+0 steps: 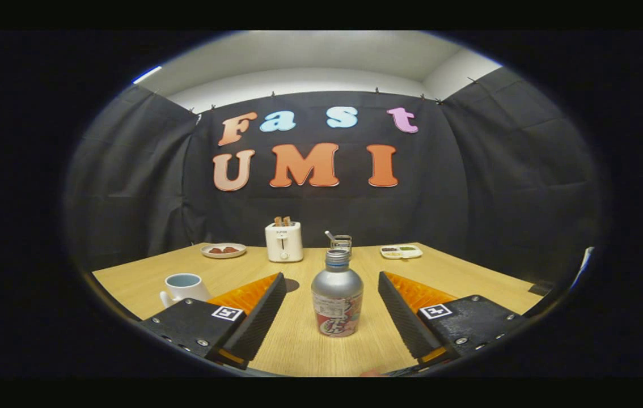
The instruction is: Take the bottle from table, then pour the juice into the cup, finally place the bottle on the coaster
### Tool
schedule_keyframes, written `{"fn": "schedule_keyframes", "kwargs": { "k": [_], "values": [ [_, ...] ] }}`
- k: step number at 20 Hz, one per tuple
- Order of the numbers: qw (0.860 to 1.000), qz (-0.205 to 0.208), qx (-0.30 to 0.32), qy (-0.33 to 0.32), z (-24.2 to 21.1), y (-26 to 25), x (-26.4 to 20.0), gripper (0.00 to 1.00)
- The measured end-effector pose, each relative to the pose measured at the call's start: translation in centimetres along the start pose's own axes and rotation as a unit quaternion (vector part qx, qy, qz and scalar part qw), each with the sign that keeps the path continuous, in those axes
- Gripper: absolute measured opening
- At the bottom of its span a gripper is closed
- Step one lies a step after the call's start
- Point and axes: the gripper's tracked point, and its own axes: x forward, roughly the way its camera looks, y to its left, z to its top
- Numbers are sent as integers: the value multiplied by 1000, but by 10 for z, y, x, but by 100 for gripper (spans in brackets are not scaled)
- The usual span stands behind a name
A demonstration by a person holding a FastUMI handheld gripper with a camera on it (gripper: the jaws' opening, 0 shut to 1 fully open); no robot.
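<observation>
The gripper (pixel 333 283) is wide open, and its two fingers do not touch anything. A silver metal bottle (pixel 337 300) stands straight up on the wooden table (pixel 469 272), right between the two fingers, with a gap on each side. The bottle has a cap on top and a bright label low down. A white cup (pixel 184 287) sits to the left of the bottle, just past the left finger. Far behind the bottle stands a white toaster (pixel 283 241). A plate (pixel 223 250) with brown food lies left of the toaster. A small dark round thing (pixel 291 285), partly hidden by the left finger, lies left of the bottle.
</observation>
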Motion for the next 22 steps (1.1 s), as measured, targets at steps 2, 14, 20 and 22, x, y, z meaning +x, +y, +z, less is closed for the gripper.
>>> {"fn": "schedule_keyframes", "kwargs": {
  "k": [2,14,20,22],
  "values": [
    [1000,-29,-8,8,-10,-13,10,97],
    [996,-30,-27,75,-64,-16,40,98],
    [994,-17,-26,103,-85,-6,48,93],
    [994,-21,-23,105,-84,-7,49,83]
  ]
}}
